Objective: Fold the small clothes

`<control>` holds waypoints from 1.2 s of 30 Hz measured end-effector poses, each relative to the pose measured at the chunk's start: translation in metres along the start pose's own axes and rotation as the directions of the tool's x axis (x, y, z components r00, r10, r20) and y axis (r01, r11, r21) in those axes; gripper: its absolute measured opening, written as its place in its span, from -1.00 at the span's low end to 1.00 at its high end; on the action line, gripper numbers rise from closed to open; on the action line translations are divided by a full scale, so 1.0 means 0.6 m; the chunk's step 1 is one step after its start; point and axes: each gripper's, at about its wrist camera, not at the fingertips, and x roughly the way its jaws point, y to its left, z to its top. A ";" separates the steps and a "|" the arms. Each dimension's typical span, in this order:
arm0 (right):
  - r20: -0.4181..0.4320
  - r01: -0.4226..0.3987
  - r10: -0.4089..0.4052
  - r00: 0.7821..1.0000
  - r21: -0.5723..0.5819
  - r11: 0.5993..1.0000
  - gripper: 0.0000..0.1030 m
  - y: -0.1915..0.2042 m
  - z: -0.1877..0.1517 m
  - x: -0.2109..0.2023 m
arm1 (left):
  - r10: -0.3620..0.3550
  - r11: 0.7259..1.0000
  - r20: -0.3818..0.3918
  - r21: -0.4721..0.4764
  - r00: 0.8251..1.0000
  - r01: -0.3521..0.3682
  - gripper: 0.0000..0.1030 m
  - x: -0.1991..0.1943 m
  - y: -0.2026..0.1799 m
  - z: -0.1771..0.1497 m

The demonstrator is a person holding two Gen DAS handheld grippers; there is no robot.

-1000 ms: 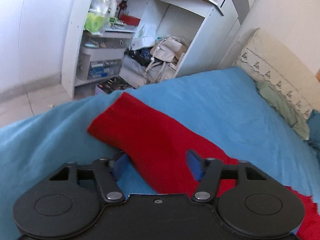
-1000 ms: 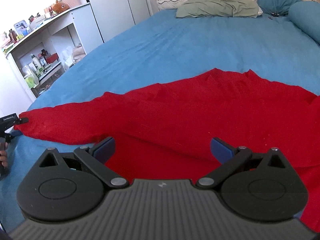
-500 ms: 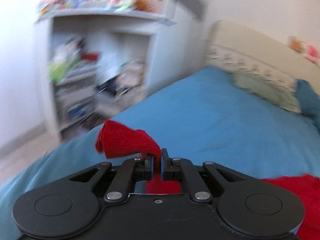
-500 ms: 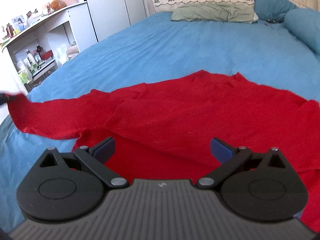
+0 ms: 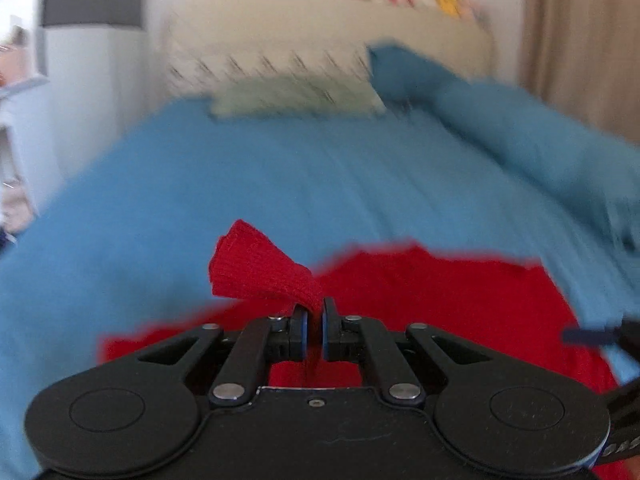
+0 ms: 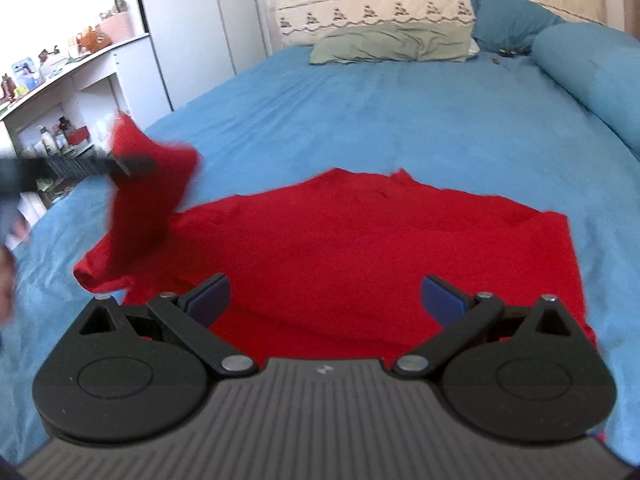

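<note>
A red knit garment (image 6: 360, 248) lies spread on the blue bedcover (image 6: 380, 120). My left gripper (image 5: 315, 320) is shut on the end of its left sleeve (image 5: 260, 268) and holds it lifted above the bed; in the right wrist view the raised sleeve (image 6: 148, 184) hangs at the left with the left gripper (image 6: 120, 164) blurred on it. My right gripper (image 6: 325, 300) is open and empty, low over the garment's near hem. The red body (image 5: 440, 292) shows blurred below the left gripper.
A green pillow (image 6: 392, 44) and a cream embroidered pillow (image 6: 376, 12) lie at the headboard. Blue pillows (image 6: 588, 72) line the right side. White shelves with clutter (image 6: 60, 92) and a wardrobe (image 6: 192, 36) stand left of the bed.
My left gripper closed on the sleeve end, lifted it and swung it right toward the garment's body. The right gripper stayed open and drew slightly nearer over the hem.
</note>
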 end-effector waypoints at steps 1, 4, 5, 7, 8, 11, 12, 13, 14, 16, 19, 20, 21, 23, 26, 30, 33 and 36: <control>-0.004 0.004 -0.004 1.000 0.007 1.000 1.00 -0.007 -0.003 0.000 | -0.008 1.000 -0.044 0.016 0.999 0.008 -0.88 0.026 -0.024 -0.018; -0.031 0.005 -0.003 1.000 0.041 0.999 1.00 -0.032 -0.017 0.002 | -0.024 0.999 -0.133 0.036 0.991 0.029 -0.88 0.072 -0.064 -0.061; -0.040 0.004 -0.002 0.999 0.047 0.999 1.00 -0.038 -0.022 0.003 | -0.023 0.999 -0.156 0.037 0.988 0.029 -0.88 0.084 -0.073 -0.075; -0.055 0.010 -0.008 0.998 0.041 0.999 1.00 -0.043 -0.033 0.005 | -0.021 0.999 -0.176 0.040 0.984 0.029 -0.87 0.094 -0.082 -0.090; -0.060 0.012 -0.010 0.998 0.035 0.999 1.00 -0.045 -0.038 0.006 | -0.020 0.998 -0.175 0.047 0.984 0.029 -0.86 0.095 -0.082 -0.099; -0.074 0.012 -0.010 0.997 0.032 0.999 1.00 -0.048 -0.048 0.010 | -0.035 0.998 -0.168 0.045 0.985 0.043 -0.78 0.096 -0.075 -0.099; -0.077 0.012 -0.010 0.997 0.032 0.999 1.00 -0.048 -0.049 0.011 | -0.048 0.998 -0.171 0.032 0.984 0.055 -0.53 0.094 -0.071 -0.095; -0.078 0.013 -0.010 0.997 0.032 0.999 1.00 -0.048 -0.050 0.011 | -0.060 0.998 -0.170 0.019 0.984 0.064 -0.34 0.090 -0.069 -0.095; -0.078 0.011 -0.008 0.997 0.031 0.999 1.00 -0.047 -0.049 0.011 | -0.065 0.998 -0.166 0.010 0.984 0.067 0.09 0.084 -0.066 -0.093; -0.078 0.004 -0.002 0.997 0.026 1.000 1.00 -0.044 -0.046 0.008 | -0.053 0.998 -0.141 0.018 0.989 0.056 0.47 0.066 -0.060 -0.085; -0.067 -0.003 0.003 0.998 -0.002 1.000 1.00 -0.032 -0.032 -0.002 | -0.028 0.997 -0.115 0.062 0.993 0.035 0.56 0.025 -0.043 -0.080; -0.062 -0.008 0.007 0.998 -0.013 1.000 1.00 -0.026 -0.026 -0.007 | -0.013 0.997 -0.110 0.069 0.994 0.021 0.75 0.010 -0.031 -0.076; -0.056 -0.016 0.015 0.998 -0.026 1.000 1.00 -0.020 -0.019 -0.012 | 0.002 0.998 -0.093 0.069 0.996 0.005 0.90 -0.007 -0.015 -0.073; -0.048 -0.028 0.026 0.999 -0.053 0.998 1.00 -0.002 -0.004 -0.017 | 0.020 0.998 -0.056 0.060 0.998 -0.017 0.99 -0.040 0.020 -0.069; -0.047 -0.042 0.038 0.998 -0.104 0.994 1.00 0.033 0.017 -0.011 | 0.079 0.996 -0.044 0.042 0.996 -0.077 1.00 -0.074 0.078 -0.063; -0.073 -0.052 0.038 0.997 -0.202 0.978 1.00 0.094 0.029 0.025 | 0.144 0.989 -0.059 -0.015 0.988 -0.145 1.00 -0.082 0.147 -0.072; -0.094 -0.046 0.021 0.995 -0.280 0.959 1.00 0.139 0.027 0.063 | 0.166 0.983 -0.077 -0.066 0.983 -0.171 1.00 -0.076 0.182 -0.086; -0.124 -0.040 -0.003 0.992 -0.341 0.939 0.75 0.169 0.023 0.102 | 0.177 0.977 -0.095 -0.101 0.980 -0.186 1.00 -0.068 0.207 -0.105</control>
